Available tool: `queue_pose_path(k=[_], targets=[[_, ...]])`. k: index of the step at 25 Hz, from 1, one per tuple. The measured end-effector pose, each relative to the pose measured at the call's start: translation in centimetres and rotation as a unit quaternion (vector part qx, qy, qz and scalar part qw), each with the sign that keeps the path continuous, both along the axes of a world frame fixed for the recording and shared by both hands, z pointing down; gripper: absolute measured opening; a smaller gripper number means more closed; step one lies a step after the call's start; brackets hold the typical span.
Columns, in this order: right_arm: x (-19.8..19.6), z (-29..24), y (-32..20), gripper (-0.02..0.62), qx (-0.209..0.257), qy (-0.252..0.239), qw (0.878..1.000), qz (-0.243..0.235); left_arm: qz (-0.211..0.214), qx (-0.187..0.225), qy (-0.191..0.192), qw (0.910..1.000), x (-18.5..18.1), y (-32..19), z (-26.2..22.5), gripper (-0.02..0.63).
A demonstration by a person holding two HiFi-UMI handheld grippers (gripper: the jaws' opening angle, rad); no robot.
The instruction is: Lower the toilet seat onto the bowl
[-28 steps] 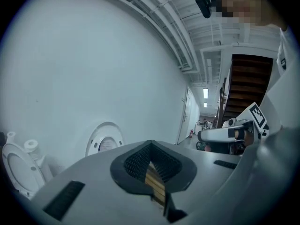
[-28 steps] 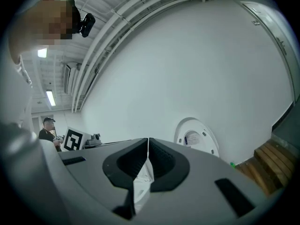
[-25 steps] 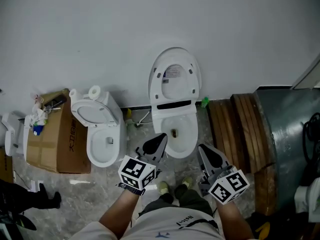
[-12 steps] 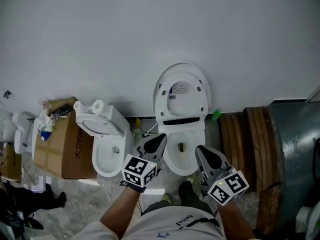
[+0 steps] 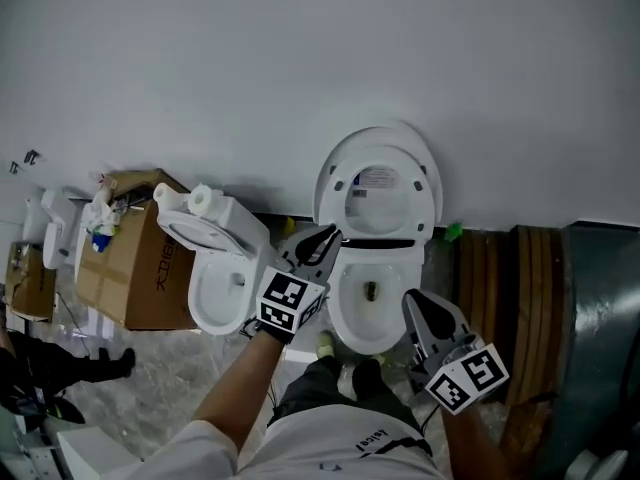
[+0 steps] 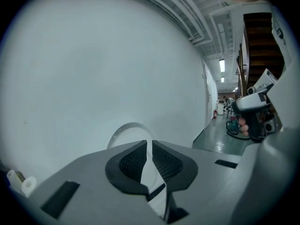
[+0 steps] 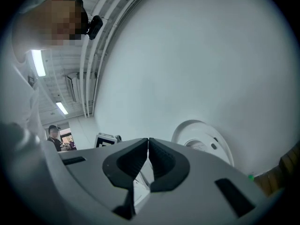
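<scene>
Hovering nearest, the right gripper has its jaws pressed together on nothing. It sits by the front right rim of the bowl, with planks close on its outer side. Farther on, the left gripper is at the bowl's left rear edge, over the narrow gap to a second toilet. Its jaws have just been parting to a thin slit, with nothing between them. The seat stands upright against the wall, apart from both grippers, and the bowl lies open beneath it. A sticker shows through the seat ring, its print too small to read. Dark characters on the box at far left are also unreadable.
</scene>
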State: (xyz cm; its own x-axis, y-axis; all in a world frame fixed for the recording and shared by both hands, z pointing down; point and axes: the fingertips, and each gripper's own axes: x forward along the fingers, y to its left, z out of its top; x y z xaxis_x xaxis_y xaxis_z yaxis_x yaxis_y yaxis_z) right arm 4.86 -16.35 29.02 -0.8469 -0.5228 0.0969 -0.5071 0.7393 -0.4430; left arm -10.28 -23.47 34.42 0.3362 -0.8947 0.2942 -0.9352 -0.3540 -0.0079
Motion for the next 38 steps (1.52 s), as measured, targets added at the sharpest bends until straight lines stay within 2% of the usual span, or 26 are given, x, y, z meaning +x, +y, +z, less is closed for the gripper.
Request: queue_pose_path(k=[6, 10, 18, 22, 28, 38], targets=[[-1.0, 1.9, -2.9, 0.018, -0.016, 0.014, 1.0, 0.006, -0.023, 0.02, -0.021, 0.9993, -2.5, -6.2, 3.3, 0.078], [-2.5, 2.7, -4.4, 0.018, -0.023, 0.033, 0.999, 0.003, -0.021, 0.005, -0.024, 0.9995, -4.0, -10.2, 6.3, 0.129], [-5.8, 5.7, -7.2, 0.018, -0.055, 0.048, 0.997, 0.009, 0.005, -0.022, -0.039, 0.999, -6.2, -16.5, 11.1, 0.187], [-7.2, 6.6, -8.4, 0.018, -0.065, 0.056, 0.996, 0.012, -0.004, -0.022, -0.059, 0.998, -6.3, -18.4, 12.4, 0.192], [-7.2, 7.3, -9.9, 0.018, -0.078, 0.07, 0.994, 0.03, -0.038, -0.021, -0.119, 0.992, -5.6, -20.9, 14.1, 0.215], [-6.0, 8.8, -11.0, 0.018, -0.097, 0.077, 0.991, 0.04, -0.029, -0.025, -0.141, 0.9892, -5.7, -23.5, 15.1, 0.219]])
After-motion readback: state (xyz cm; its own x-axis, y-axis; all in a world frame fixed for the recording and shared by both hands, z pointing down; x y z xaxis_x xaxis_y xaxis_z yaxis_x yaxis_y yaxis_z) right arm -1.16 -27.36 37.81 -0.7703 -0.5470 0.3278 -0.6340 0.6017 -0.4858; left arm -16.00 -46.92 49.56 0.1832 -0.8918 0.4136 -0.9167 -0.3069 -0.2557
